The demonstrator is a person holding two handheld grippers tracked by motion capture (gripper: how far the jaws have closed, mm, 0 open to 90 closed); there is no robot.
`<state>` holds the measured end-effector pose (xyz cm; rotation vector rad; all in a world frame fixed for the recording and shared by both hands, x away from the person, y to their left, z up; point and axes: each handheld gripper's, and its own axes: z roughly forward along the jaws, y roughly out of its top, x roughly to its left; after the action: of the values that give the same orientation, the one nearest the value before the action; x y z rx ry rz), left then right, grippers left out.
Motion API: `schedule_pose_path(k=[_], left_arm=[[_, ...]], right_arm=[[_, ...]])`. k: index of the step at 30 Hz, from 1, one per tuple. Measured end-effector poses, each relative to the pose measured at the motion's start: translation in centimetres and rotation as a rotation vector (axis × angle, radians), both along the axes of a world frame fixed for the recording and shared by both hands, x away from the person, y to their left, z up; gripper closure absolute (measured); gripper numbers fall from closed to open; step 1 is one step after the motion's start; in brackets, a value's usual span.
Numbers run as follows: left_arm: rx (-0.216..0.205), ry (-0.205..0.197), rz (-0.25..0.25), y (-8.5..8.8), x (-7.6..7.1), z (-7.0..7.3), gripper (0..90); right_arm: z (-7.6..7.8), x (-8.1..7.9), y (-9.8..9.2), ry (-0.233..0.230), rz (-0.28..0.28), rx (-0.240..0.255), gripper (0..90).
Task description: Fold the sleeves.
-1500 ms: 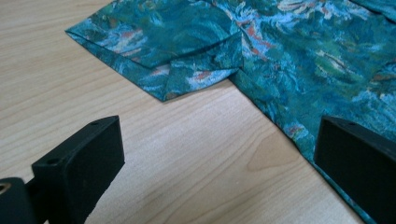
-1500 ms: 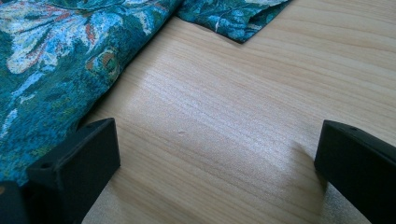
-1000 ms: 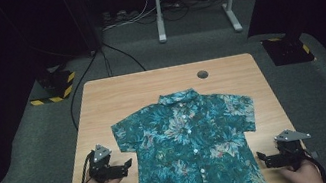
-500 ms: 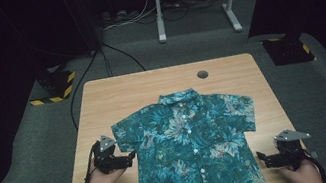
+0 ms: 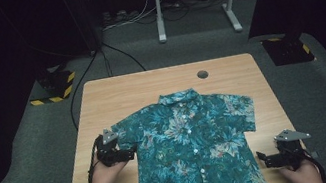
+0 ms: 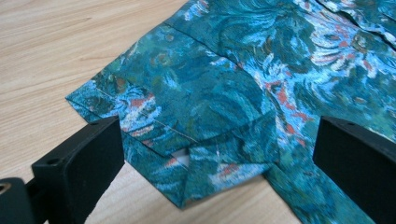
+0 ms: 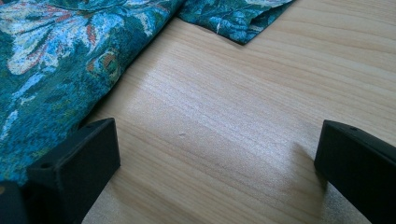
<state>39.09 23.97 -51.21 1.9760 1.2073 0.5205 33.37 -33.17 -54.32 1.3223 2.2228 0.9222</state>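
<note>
A dark room with grey carpet surrounds a pale wooden surface (image 5: pixel 102 102), on which a teal floral shirt (image 5: pixel 193 142) lies flat, buttoned front up, its long axis running from the hem at the near edge to the collar at the far side. Nearest, the right claw (image 5: pixel 272 159) hovers over bare wood just beside the hem's right edge, jaws spread, the cloth lying to its left. A little farther, the left claw (image 5: pixel 124 154) is closer to its mark: its jaws stand spread on either side of the shirt's left sleeve (image 6: pixel 187 121), whose folded cuff corner lies directly between them. The sleeve probably gets pinched by the left claw first.
</note>
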Motion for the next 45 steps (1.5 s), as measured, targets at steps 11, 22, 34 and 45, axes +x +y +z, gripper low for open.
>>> schedule_pose_path(k=[11,22,34,45], left_arm=[[-0.020,0.021,0.007,0.1,1.5,-0.6,2.6],[-0.021,0.029,0.016,0.5,2.9,-0.7,2.6],[-0.036,0.055,0.035,0.9,4.3,-1.3,2.6],[-0.040,0.073,0.071,1.9,5.4,-1.9,2.6]], right_arm=[[0.0,0.0,0.0,0.000,0.000,0.000,0.0],[0.0,0.0,0.0,0.000,0.000,0.000,0.0],[0.0,0.0,0.0,0.000,0.000,0.000,0.0],[0.0,0.0,0.0,0.000,0.000,0.000,0.0]])
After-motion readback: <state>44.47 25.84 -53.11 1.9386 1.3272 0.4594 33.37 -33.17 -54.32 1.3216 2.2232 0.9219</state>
